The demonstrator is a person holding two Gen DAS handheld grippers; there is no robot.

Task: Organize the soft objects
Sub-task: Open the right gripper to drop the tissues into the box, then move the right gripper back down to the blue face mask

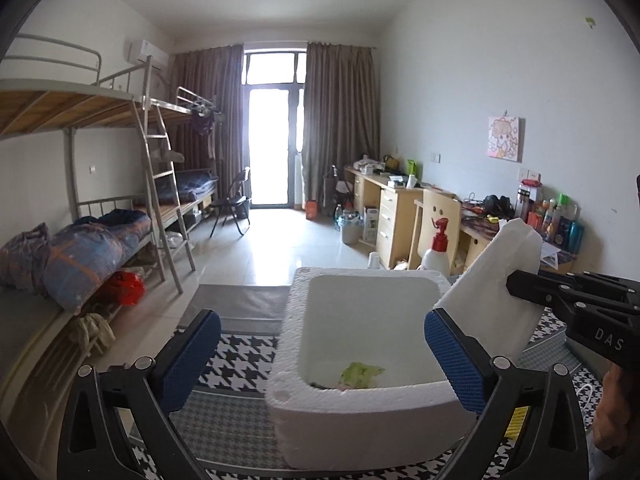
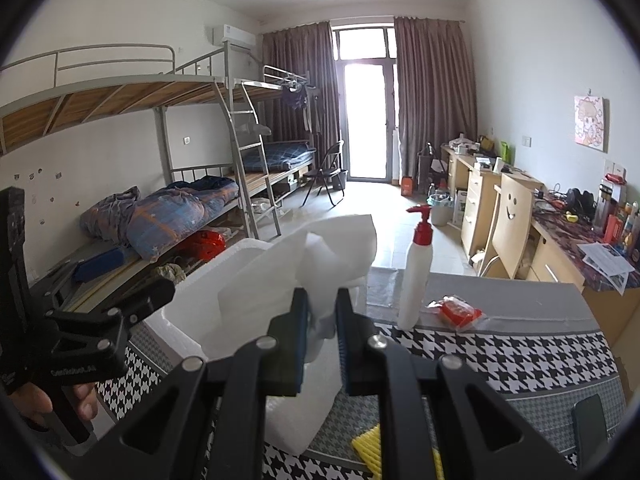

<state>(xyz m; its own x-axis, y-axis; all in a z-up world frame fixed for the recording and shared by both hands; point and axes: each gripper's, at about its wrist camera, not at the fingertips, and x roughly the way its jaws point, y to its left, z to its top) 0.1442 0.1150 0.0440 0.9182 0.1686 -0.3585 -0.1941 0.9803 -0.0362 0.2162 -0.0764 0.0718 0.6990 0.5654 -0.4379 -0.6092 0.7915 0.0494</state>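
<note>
A white styrofoam box stands on the houndstooth tablecloth. A green cloth item lies on its bottom. My left gripper is open and empty, its blue pads on either side of the box's near left part. My right gripper is shut on a white foam sheet and holds it up over the box's right rim. The sheet and the right gripper's black fingers also show in the left wrist view. The box is partly hidden behind the sheet.
A white pump bottle with a red top and a red packet sit on the table's far side. A yellow foam net lies near my right gripper. Bunk beds stand left, desks right.
</note>
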